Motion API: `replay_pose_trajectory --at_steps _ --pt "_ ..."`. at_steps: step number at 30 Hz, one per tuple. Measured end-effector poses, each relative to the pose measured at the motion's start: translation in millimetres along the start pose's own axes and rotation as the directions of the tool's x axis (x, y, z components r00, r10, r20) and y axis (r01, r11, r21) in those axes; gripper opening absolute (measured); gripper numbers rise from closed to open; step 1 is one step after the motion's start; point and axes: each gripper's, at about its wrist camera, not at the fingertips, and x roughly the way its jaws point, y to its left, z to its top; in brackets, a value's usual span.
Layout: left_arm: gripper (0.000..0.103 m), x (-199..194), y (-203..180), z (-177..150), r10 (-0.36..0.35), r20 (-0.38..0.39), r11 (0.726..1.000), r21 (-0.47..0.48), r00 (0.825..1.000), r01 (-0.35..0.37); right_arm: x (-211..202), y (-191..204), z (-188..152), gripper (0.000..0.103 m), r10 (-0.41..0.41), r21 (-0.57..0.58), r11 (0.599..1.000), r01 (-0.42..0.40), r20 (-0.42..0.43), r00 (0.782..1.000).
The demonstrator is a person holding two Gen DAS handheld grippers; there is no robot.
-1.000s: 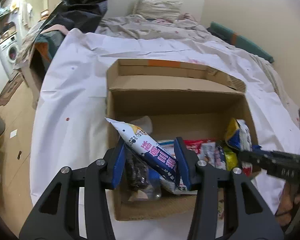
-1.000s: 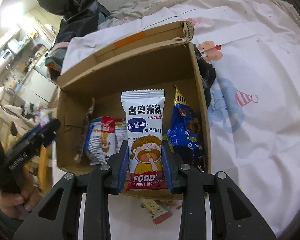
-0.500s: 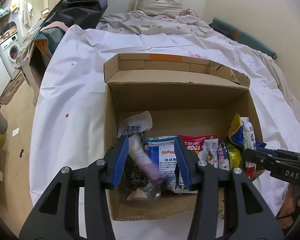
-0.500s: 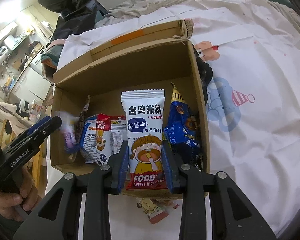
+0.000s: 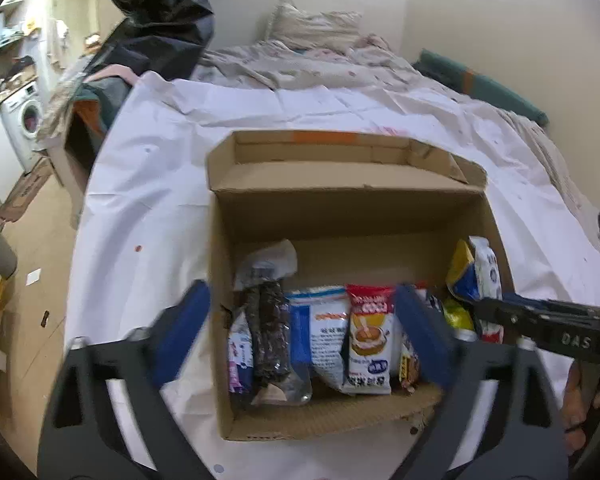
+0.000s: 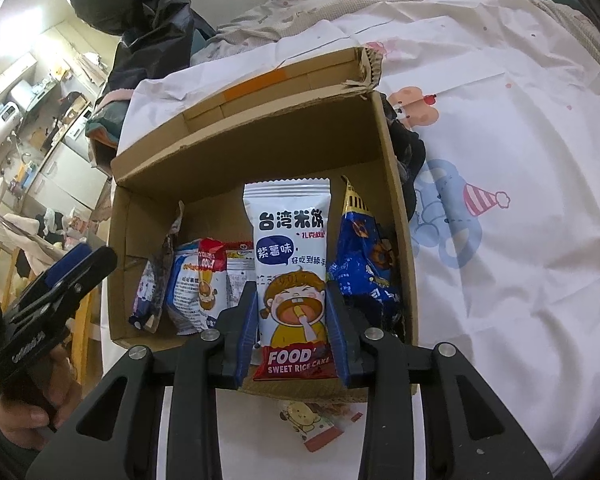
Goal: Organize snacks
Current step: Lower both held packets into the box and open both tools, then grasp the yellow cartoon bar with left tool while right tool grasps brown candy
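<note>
I've got the right gripper clamped on the sweet rice cake packet, packet upright between the blue pads, held at the near wall of the cardboard box with the blue snack bag just to its right. My left gripper has its fingers spread wide with nothing in them, straddling the box's near-left corner, left finger outside the wall and right finger inside among the packets. Directly between them stand the dark seaweed-like pack, the blue-and-white pack and the red-topped pack, all upright in a row along the near wall; the box sits on the white sheet.
</note>
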Motion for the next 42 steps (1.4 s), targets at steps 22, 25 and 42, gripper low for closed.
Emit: replay_pose_trajectory --at_steps 22,25,42 --pt "0.097 -30.7 5.2 -0.3 -0.049 0.065 0.998 -0.046 0.997 0.052 -28.2 19.9 1.2 0.078 0.143 -0.012 0.99 -0.143 0.069 0.987" --pt "0.097 -43.7 8.3 -3.6 -0.038 0.077 0.999 -0.036 0.996 0.041 -37.0 17.4 -3.2 0.078 0.14 0.0 0.99 -0.14 0.079 0.987" --pt "0.097 -75.8 23.3 -30.8 -0.001 0.001 0.995 -0.103 1.0 0.002 -59.3 -21.7 -65.0 0.078 0.011 0.05 0.999 -0.012 0.013 1.0"
